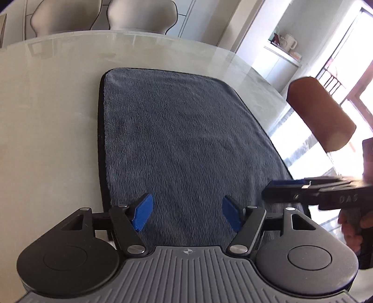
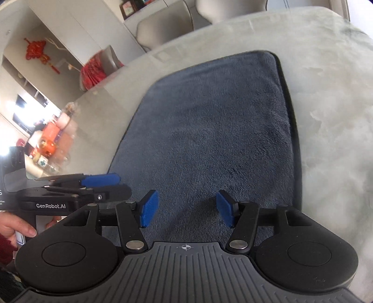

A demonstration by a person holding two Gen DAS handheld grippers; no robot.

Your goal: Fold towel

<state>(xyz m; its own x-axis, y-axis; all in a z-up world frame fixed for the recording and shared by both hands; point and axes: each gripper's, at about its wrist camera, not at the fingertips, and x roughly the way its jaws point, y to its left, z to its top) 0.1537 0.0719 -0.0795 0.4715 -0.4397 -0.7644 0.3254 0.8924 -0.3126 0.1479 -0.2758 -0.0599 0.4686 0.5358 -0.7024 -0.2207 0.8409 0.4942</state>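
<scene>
While both tongs hover over the near end of the grey towel, nothing sits between either pair of blue pads. Left tongs: spread fairly wide, empty, over the towel near its near edge. Right tongs: a little less wide, likewise empty, just beside the left ones.

Towel lying flat on the pale tabletop, dark-bound edge along one long side, far short edge well short of the tabletop's far edge, where chair backs stand. Whether already folded once: cannot tell.

Likely next: taking two near corners and carrying them over to the far edge. Risks, as a judgement only: pads closing on plush pile instead of the hem, so a corner slips out mid-lift; uneven pull from the two sides, leaving a skewed fold; smooth tabletop letting the whole towel slide rather than fold; tongs bumping each other, being so close.
</scene>
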